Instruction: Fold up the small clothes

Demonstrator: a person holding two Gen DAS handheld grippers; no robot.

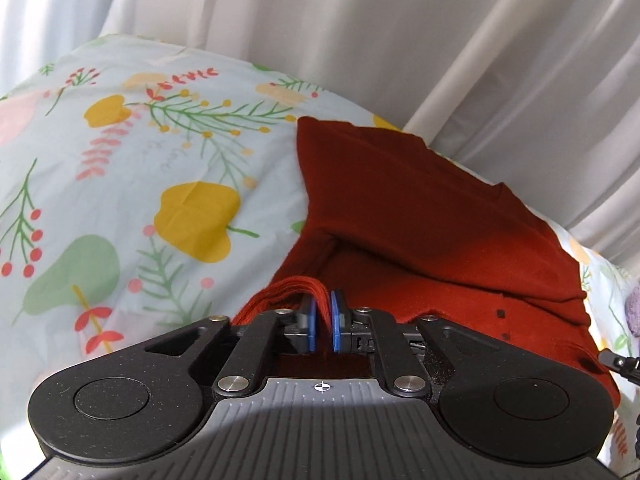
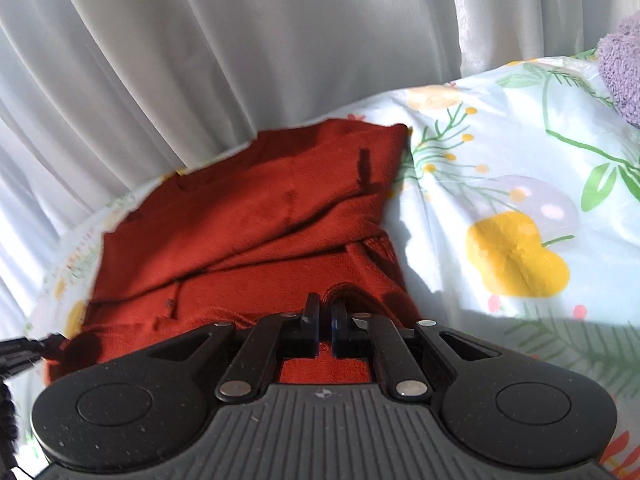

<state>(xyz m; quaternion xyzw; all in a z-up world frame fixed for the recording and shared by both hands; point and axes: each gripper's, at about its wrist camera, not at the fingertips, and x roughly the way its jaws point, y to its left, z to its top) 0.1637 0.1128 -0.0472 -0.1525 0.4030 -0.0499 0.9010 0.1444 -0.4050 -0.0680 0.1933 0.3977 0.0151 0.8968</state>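
Observation:
A small rust-red knit sweater [image 1: 420, 216] lies partly folded on a floral sheet [image 1: 132, 168]. My left gripper [image 1: 323, 312] is shut on the sweater's ribbed near-left edge, which bunches between the blue pads. In the right wrist view the same sweater [image 2: 256, 216] lies ahead with creases across it. My right gripper [image 2: 325, 312] is shut on the sweater's near-right edge, with red fabric pinched between the fingers. The other gripper's tip shows at each view's edge.
White curtains [image 1: 360, 32] hang close behind the surface's far edge. A purple fluffy cloth [image 2: 622, 64] lies at the far right on the floral sheet [image 2: 520, 184]. Open sheet spreads left of the sweater in the left wrist view.

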